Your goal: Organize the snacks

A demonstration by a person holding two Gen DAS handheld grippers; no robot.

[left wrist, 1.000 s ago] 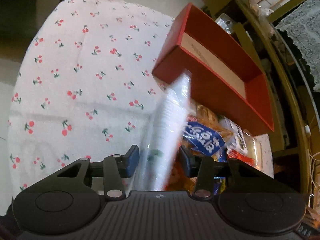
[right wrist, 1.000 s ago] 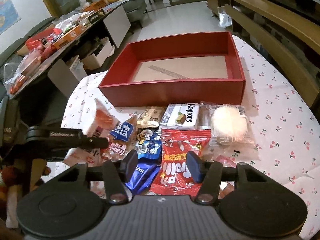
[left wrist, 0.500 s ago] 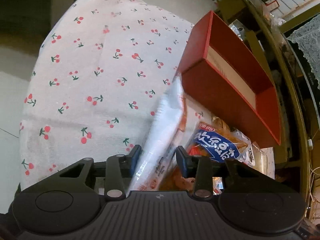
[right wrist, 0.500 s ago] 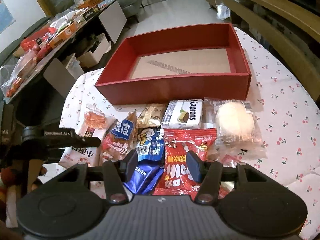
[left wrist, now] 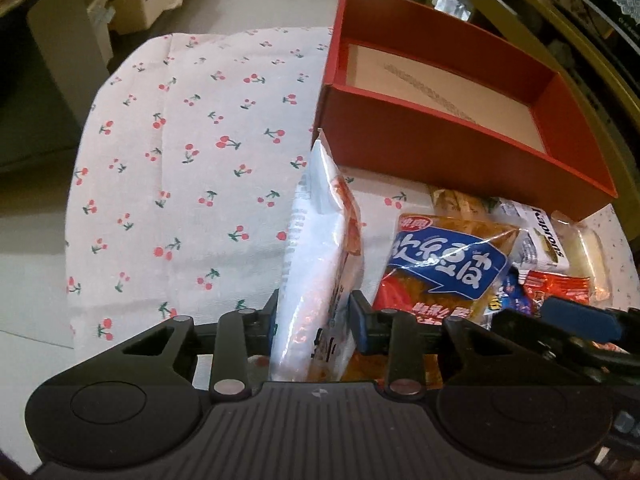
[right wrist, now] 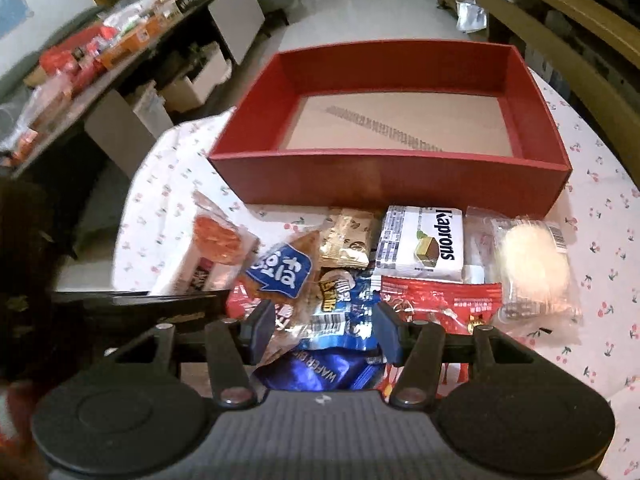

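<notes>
An empty red box point(right wrist: 384, 176) stands on the cherry-print tablecloth point(left wrist: 192, 184); its red wall point(left wrist: 460, 148) shows in the left wrist view too. In front of it lies a pile of snacks. My left gripper point(left wrist: 316, 316) is closing, and its pads press both sides of a white snack packet point(left wrist: 316, 272) that stands upright between them; the same packet point(right wrist: 208, 252) shows at the pile's left. My right gripper point(right wrist: 324, 330) hovers open over a blue wafer packet point(right wrist: 320, 372), not touching it. A blue-labelled orange packet point(left wrist: 444, 264) lies just right of the held one.
The pile also holds a white Kaprons pack point(right wrist: 424, 242), a red packet point(right wrist: 440, 296), a gold packet point(right wrist: 348, 240) and a clear pack with a round cake point(right wrist: 532, 264). A cluttered side table point(right wrist: 100, 52) stands far left. Wooden furniture point(right wrist: 580, 60) runs along the right.
The left gripper has rolled and swung, so the red box now sits more level in its view, and its jaws have narrowed on the white packet. The right gripper moved closer to the pile.
</notes>
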